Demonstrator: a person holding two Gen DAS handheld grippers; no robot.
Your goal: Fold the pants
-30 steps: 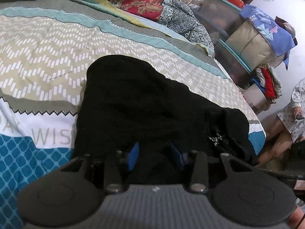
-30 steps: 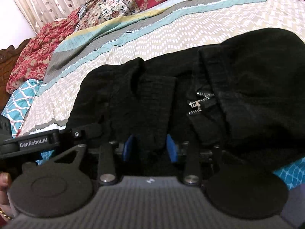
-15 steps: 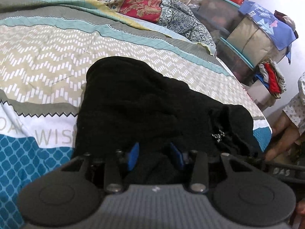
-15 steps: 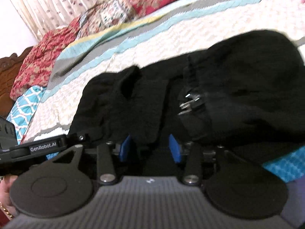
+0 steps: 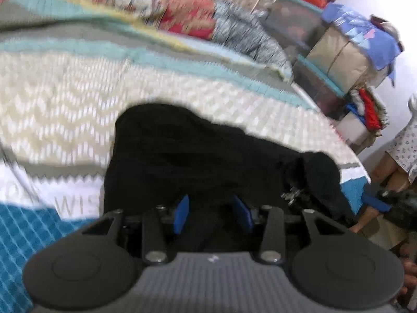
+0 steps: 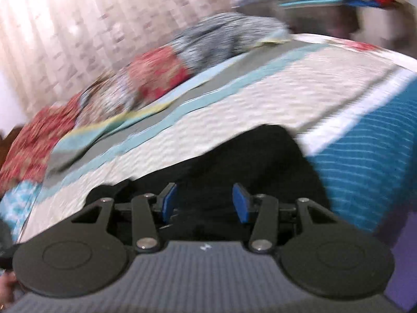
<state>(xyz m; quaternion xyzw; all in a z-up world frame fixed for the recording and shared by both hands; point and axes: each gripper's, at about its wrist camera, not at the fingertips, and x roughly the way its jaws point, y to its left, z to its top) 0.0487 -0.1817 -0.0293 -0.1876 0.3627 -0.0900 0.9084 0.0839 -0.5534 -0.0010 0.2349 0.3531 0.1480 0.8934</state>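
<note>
Left wrist view: closest to me are the blue pads of the left tongs (image 5: 213, 212), standing a little apart with black cloth bunched between them; whether they pinch it I cannot tell. Just ahead of them the black pants (image 5: 198, 156) lie as a compact dark bundle on the patterned bedspread (image 5: 65, 104), a metal zip (image 5: 293, 195) showing off to the tongs' right. Farther right, past the bundle's edge, a second tool hangs blurred beside a person's legs. Beyond the pants come the striped bands, then floral bedding, then stacked boxes and clothes.

In the right wrist view the right tongs (image 6: 204, 203) stand clearly apart, having just been opening, with the pants directly ahead and beneath but nothing pressed between the pads. To their right lies the teal section of the spread.

I judge the folding well advanced: the garment is already doubled into a short bundle. What seems left is a last fold or some tidying of the rumpled zip end.
</note>
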